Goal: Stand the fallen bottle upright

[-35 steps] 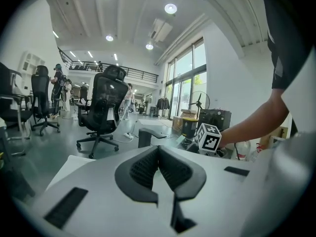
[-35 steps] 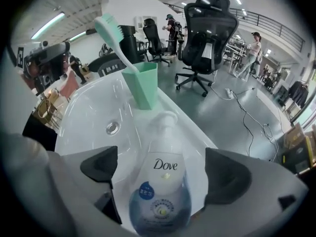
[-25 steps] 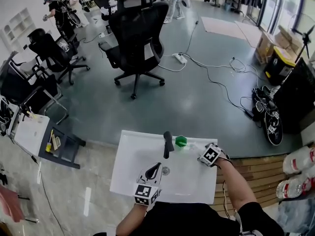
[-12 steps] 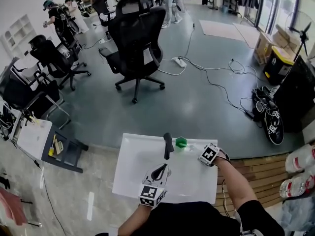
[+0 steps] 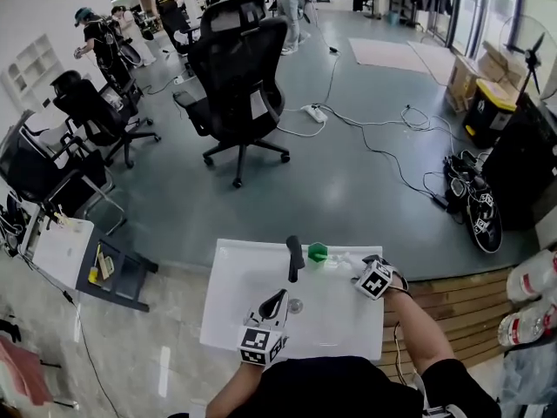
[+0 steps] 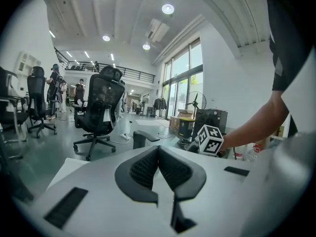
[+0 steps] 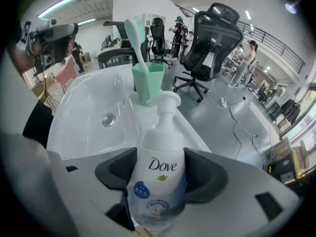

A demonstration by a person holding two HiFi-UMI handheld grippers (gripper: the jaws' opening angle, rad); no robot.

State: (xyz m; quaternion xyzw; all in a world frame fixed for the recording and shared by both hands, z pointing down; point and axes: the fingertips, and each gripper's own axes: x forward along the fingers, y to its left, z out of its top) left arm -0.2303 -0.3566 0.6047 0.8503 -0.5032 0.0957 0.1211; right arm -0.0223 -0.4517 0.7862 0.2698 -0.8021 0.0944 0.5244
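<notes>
**Your right gripper clamped on the one bottle, back right of the sink**

Landmark: the white sink (image 5: 233,319). All places below are given from it.

Counts:
- Grippers: two, one in each of your hands.
- Bottles: one.
- Cups: one, green, with one toothbrush (image 7: 135,36) standing in it.
- Faucets: one, black.
- Drains: one.
- Office chairs directly beyond the sink's far edge: one, black (image 5: 239,66).

Your right gripper (image 5: 352,266) is at the sink's back right corner. Both of its dark pads press the sides of the white pump bottle (image 7: 160,154), so you have it grasped. The bottle lies along the jaws with its base toward the camera. Its pump head points toward the green cup (image 7: 147,83), so it is not upright. You cannot tell from either view whether it touches the sink rim.

The cup sits on the sink's back rim, just right of the faucet (image 5: 296,258). The bottle's pump head is near it but apart from it.

Your left gripper (image 6: 158,152) hovers at the sink's front edge. It points across the basin toward the faucet, with the drain (image 5: 296,305) just beside its tips. Its jaws are pressed together with nothing between them.

From the left gripper view, the right gripper's marker cube (image 6: 210,138) shows at the sink's far right.
</notes>
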